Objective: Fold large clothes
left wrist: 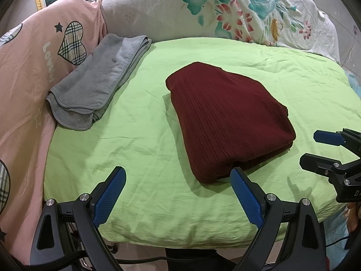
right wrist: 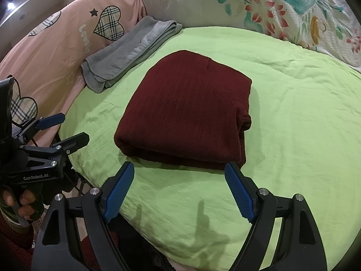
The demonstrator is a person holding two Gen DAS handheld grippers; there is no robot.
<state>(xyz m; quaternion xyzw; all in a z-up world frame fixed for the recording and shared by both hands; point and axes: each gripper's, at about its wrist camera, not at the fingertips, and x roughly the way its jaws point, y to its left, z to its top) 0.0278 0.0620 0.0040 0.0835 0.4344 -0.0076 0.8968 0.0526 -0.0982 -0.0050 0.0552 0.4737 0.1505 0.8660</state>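
You are holding the left gripper (left wrist: pixel 178 176) over the near edge of the green sheet (left wrist: pixel 140 135), jaws standing wide apart with nothing between them. The sweater (left wrist: pixel 225 122) is lying folded just ahead of it, its near corner sitting close to the tip of the inner blue pad (left wrist: pixel 246 194) (touching or not, hard to tell).

You are holding the right gripper (right wrist: pixel 179 171) the same way: jaws spread, empty, tips hanging just short of the sweater's (right wrist: pixel 187 113) near folded edge. The sweater is resting flat on the sheet (right wrist: pixel 293 113), roughly centred, between the two grippers and beyond both.

Count: one maroon sweater, folded into a thick rectangle. One grey towel (left wrist: pixel 97 83), also folded, lying at the sheet's left edge, well apart from the sweater. Two grippers, each showing at the side of the other's view. One pink quilt (left wrist: pixel 27 72) on the left, one floral cover (left wrist: pixel 225 11) behind. One hand (right wrist: pixel 24 203) is gripping the left handle.
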